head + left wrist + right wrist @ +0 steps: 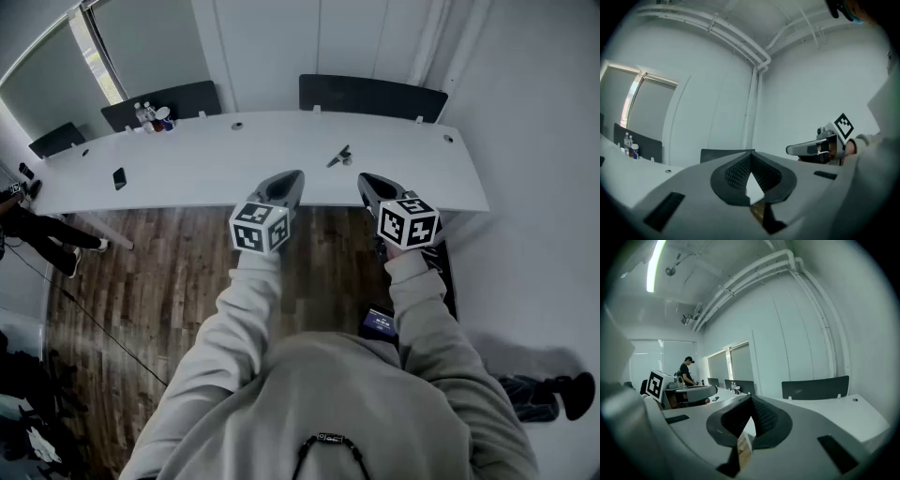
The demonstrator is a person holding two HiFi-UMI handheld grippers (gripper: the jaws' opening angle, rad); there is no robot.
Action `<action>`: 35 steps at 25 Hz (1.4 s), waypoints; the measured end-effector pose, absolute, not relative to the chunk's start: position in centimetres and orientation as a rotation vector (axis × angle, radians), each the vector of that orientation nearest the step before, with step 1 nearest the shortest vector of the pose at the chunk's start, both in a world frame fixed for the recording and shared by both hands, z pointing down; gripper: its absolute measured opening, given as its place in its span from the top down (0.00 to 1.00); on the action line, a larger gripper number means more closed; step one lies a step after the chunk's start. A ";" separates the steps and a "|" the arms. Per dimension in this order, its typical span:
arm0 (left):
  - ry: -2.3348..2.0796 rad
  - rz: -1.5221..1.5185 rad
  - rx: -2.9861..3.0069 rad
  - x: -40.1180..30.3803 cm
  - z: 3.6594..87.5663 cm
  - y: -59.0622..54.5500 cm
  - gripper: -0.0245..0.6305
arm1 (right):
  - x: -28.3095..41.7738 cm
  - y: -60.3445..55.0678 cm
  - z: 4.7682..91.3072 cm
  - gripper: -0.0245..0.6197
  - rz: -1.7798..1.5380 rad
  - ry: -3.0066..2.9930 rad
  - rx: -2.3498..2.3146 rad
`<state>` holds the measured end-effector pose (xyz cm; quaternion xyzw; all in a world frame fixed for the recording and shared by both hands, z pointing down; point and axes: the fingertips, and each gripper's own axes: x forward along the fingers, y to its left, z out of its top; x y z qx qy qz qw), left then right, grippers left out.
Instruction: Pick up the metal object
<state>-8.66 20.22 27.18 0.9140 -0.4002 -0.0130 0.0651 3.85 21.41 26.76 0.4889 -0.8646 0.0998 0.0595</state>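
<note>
The metal object (339, 157), small, dark and slim, lies on the long white table (262, 159), right of its middle. My left gripper (295, 176) hangs at the table's near edge, to the left of the object and nearer to me, jaws shut and empty. My right gripper (365, 179) is level with it on the right, just short of the object, also shut with nothing held. In the left gripper view the left gripper (751, 158) has its jaws meeting at the tips, and the right gripper (806, 149) shows beside it. The right gripper view shows the same closed tips (751, 399).
A black phone (119, 177) lies at the table's left, and bottles (150, 117) stand at the far left. Dark chairs (373, 94) line the far side. A person (37, 230) is at the left edge. Wood floor (169, 281) lies below me.
</note>
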 end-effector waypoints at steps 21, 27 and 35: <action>-1.151 -0.021 2.806 -8.2 26.5 19.8 0.96 | 6.0 20.7 26.1 0.93 0.295 -2.652 1.563; -1.140 -0.014 2.801 -6.7 26.7 19.2 0.96 | 6.9 20.4 26.0 0.93 0.303 -2.670 1.528; -1.153 0.009 2.790 -5.8 27.3 18.2 0.96 | 7.4 20.1 26.6 0.93 0.244 -2.682 1.388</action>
